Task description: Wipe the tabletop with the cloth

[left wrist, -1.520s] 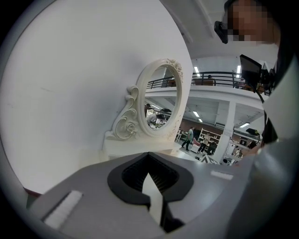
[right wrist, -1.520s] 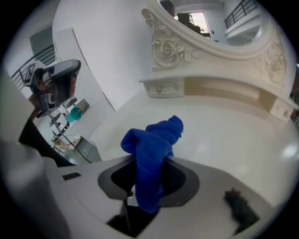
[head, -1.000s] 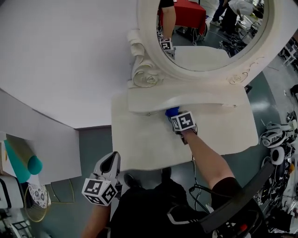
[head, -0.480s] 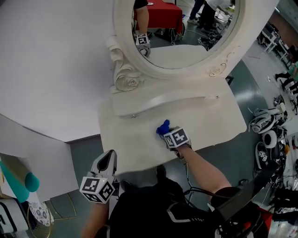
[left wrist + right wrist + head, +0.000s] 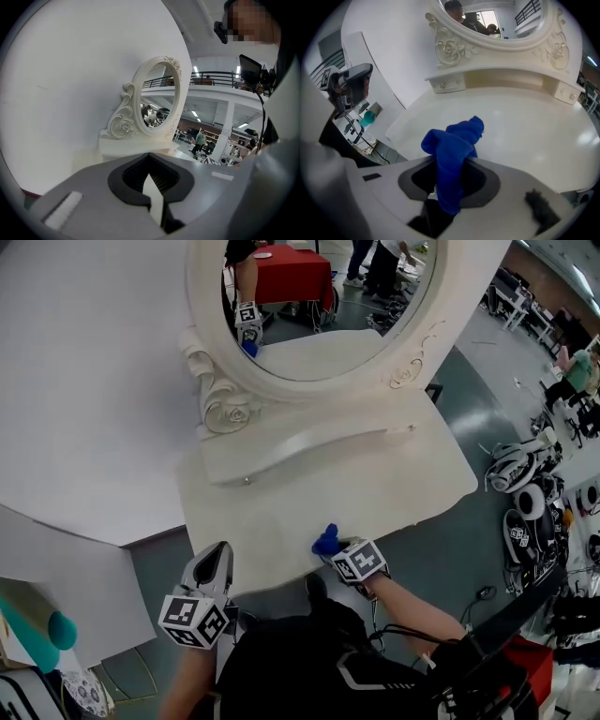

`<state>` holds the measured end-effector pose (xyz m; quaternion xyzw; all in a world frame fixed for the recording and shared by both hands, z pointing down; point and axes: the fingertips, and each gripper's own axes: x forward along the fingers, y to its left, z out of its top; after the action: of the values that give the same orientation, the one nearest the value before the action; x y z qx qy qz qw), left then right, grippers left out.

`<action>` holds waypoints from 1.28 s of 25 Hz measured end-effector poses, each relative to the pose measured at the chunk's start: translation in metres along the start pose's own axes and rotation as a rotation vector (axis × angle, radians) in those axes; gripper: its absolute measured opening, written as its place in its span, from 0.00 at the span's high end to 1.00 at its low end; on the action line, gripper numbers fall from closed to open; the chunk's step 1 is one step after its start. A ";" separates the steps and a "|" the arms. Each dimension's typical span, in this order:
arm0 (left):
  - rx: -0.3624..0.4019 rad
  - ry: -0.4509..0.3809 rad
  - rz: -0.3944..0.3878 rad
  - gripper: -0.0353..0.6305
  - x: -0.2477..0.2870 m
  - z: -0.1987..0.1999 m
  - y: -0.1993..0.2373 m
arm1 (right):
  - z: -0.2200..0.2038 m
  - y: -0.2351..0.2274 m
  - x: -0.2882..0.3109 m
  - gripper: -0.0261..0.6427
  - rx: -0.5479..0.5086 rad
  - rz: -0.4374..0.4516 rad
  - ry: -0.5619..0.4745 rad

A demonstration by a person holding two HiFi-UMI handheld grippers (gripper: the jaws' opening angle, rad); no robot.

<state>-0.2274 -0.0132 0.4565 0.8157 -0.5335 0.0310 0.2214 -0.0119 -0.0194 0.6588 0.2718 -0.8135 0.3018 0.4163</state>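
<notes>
The blue cloth [image 5: 326, 540] is gripped between the jaws of the right gripper [image 5: 334, 549], which are clenched on it. In the right gripper view, the cloth [image 5: 452, 145] is seen bunched up, with one part standing out in front of the right gripper [image 5: 447, 190] and one part hanging down between the jaws. The cloth is held at the near edge of the cream tabletop [image 5: 394, 474], a little to the right of its middle (whether it touches the surface cannot be told). At the back of the tabletop a low curved shelf [image 5: 309, 448] is placed, and above it an oval mirror [image 5: 319, 306] in a carved frame is mounted.

The left gripper [image 5: 218, 561] is held off the tabletop, just beside its near left corner, over the grey floor [image 5: 178, 549]. In the left gripper view, the jaws of the left gripper [image 5: 154, 197] are pressed together and nothing is seen between them.
</notes>
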 end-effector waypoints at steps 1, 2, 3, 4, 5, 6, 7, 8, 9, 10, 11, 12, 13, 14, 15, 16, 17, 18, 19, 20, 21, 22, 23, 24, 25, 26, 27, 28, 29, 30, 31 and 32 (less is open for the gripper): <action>0.000 -0.002 0.006 0.93 0.000 0.000 -0.001 | -0.001 -0.001 -0.001 0.77 0.002 0.011 0.013; -0.001 -0.004 0.015 0.93 -0.002 0.000 0.000 | 0.002 -0.004 -0.001 0.77 0.008 0.018 0.019; -0.003 -0.006 0.028 0.93 -0.004 0.000 0.001 | 0.010 -0.009 -0.001 0.77 0.011 0.019 0.010; -0.007 -0.009 0.044 0.93 -0.006 0.001 0.003 | 0.023 -0.017 -0.001 0.77 0.009 0.009 -0.013; -0.011 -0.012 0.062 0.93 -0.008 0.001 0.006 | 0.041 -0.028 0.001 0.77 0.002 -0.008 -0.043; -0.015 -0.013 0.082 0.93 -0.011 0.000 0.009 | 0.061 -0.041 0.003 0.77 -0.007 -0.029 -0.073; -0.019 -0.014 0.103 0.93 -0.013 0.000 0.012 | 0.082 -0.054 0.007 0.77 -0.014 -0.050 -0.103; -0.024 -0.015 0.123 0.93 -0.016 -0.001 0.014 | 0.103 -0.067 0.012 0.77 -0.017 -0.068 -0.128; -0.028 -0.015 0.143 0.93 -0.019 -0.002 0.016 | 0.124 -0.080 0.018 0.77 -0.017 -0.084 -0.149; -0.032 -0.014 0.162 0.93 -0.023 -0.003 0.017 | 0.142 -0.092 0.024 0.77 -0.014 -0.098 -0.163; -0.036 -0.012 0.182 0.93 -0.027 -0.005 0.019 | 0.157 -0.103 0.032 0.77 -0.010 -0.113 -0.171; -0.039 -0.009 0.201 0.93 -0.031 -0.006 0.020 | 0.169 -0.113 0.039 0.77 -0.009 -0.129 -0.173; -0.042 -0.006 0.218 0.93 -0.035 -0.008 0.022 | 0.178 -0.121 0.046 0.77 -0.012 -0.143 -0.169; -0.046 -0.004 0.234 0.93 -0.038 -0.009 0.023 | 0.184 -0.127 0.052 0.77 -0.019 -0.154 -0.162; -0.050 -0.002 0.248 0.93 -0.042 -0.010 0.025 | 0.188 -0.131 0.056 0.77 -0.028 -0.161 -0.155; -0.053 -0.001 0.259 0.93 -0.044 -0.011 0.027 | 0.191 -0.133 0.059 0.77 -0.036 -0.164 -0.149; -0.057 -0.001 0.268 0.93 -0.047 -0.011 0.029 | 0.191 -0.134 0.061 0.77 -0.041 -0.164 -0.145; -0.060 -0.001 0.273 0.93 -0.048 -0.012 0.031 | 0.191 -0.133 0.063 0.77 -0.044 -0.164 -0.143; -0.062 -0.002 0.275 0.93 -0.049 -0.012 0.032 | 0.188 -0.131 0.063 0.77 -0.046 -0.163 -0.141; -0.064 -0.002 0.272 0.93 -0.049 -0.012 0.033 | 0.184 -0.129 0.062 0.77 -0.049 -0.162 -0.138; -0.063 -0.003 0.265 0.93 -0.048 -0.012 0.033 | 0.179 -0.127 0.061 0.77 -0.051 -0.162 -0.133; -0.060 -0.005 0.254 0.93 -0.046 -0.011 0.032 | 0.173 -0.125 0.059 0.77 -0.051 -0.163 -0.126; -0.055 -0.008 0.241 0.93 -0.043 -0.009 0.031 | 0.166 -0.123 0.056 0.77 -0.048 -0.163 -0.119; -0.050 -0.012 0.226 0.93 -0.040 -0.007 0.031 | 0.159 -0.120 0.052 0.77 -0.044 -0.163 -0.115; -0.045 -0.014 0.211 0.93 -0.037 -0.004 0.030 | 0.151 -0.117 0.048 0.77 -0.038 -0.162 -0.112; -0.040 -0.016 0.196 0.93 -0.034 -0.002 0.028 | 0.142 -0.114 0.044 0.77 -0.032 -0.160 -0.112; -0.035 -0.016 0.180 0.93 -0.030 -0.001 0.027 | 0.133 -0.110 0.040 0.77 -0.025 -0.158 -0.112; -0.030 -0.015 0.163 0.93 -0.027 0.000 0.025 | 0.122 -0.106 0.035 0.77 -0.017 -0.156 -0.113; -0.026 -0.014 0.146 0.93 -0.023 0.000 0.022 | 0.111 -0.101 0.031 0.77 -0.010 -0.154 -0.113; -0.023 -0.013 0.130 0.93 -0.020 0.001 0.020 | 0.101 -0.096 0.027 0.77 -0.004 -0.152 -0.114; -0.020 -0.012 0.114 0.93 -0.017 0.001 0.017 | 0.090 -0.091 0.022 0.77 0.001 -0.149 -0.113; -0.016 -0.010 0.100 0.93 -0.013 0.002 0.014 | 0.080 -0.086 0.018 0.77 0.005 -0.144 -0.113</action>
<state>-0.2456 -0.0069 0.4557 0.7864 -0.5748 0.0337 0.2237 -0.0028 -0.1377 0.6589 0.3472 -0.8132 0.2572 0.3899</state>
